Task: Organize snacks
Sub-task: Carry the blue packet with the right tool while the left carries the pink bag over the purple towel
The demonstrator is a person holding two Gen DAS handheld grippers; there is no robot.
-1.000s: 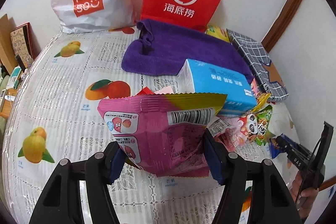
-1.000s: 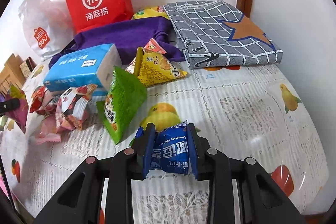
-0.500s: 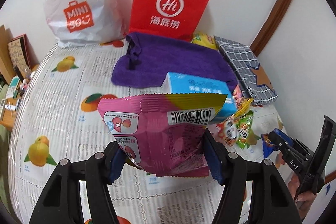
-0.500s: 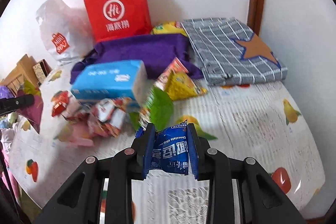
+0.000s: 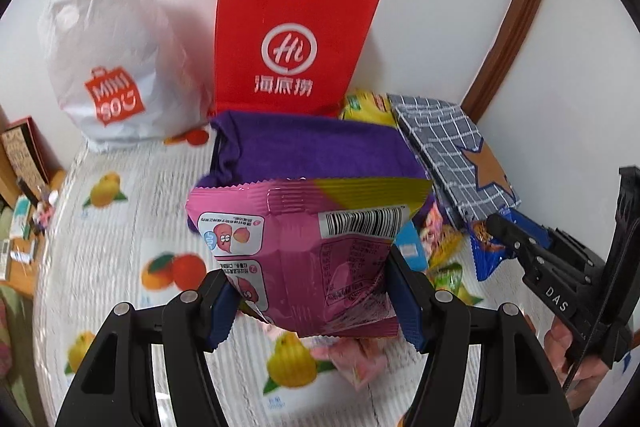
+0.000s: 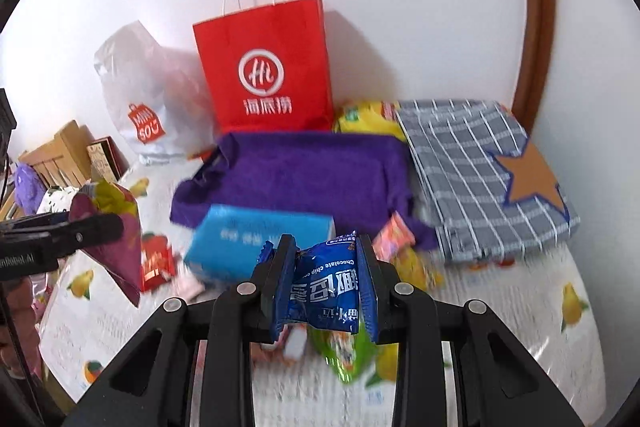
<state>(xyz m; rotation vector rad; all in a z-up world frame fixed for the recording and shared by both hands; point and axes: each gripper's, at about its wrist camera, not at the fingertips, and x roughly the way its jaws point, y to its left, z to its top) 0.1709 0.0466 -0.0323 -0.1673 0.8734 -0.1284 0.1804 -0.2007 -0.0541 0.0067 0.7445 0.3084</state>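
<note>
My left gripper (image 5: 312, 297) is shut on a pink snack bag (image 5: 304, 247) with a barcode, held above the table. From the right wrist view the same pink snack bag (image 6: 120, 235) hangs at the far left in the left gripper (image 6: 92, 227). My right gripper (image 6: 326, 283) is shut on a small blue cookie packet (image 6: 326, 287), lifted over the pile. In the left wrist view that blue cookie packet (image 5: 486, 253) and right gripper (image 5: 496, 227) show at the right. A red paper bag (image 6: 266, 75) stands open-topped at the back wall.
A white plastic bag (image 5: 108, 67) stands left of the red one. A purple towel (image 6: 304, 171), a blue tissue box (image 6: 260, 243), a grey checked cloth (image 6: 480, 163) and several loose snacks (image 6: 348, 351) lie on the fruit-print tablecloth (image 5: 112, 227). A hand (image 5: 560, 343) grips the right tool.
Both grippers have risen with their packets still held, and the views have tilted up toward the red bag. The table's snacks sit lower in both views.
</note>
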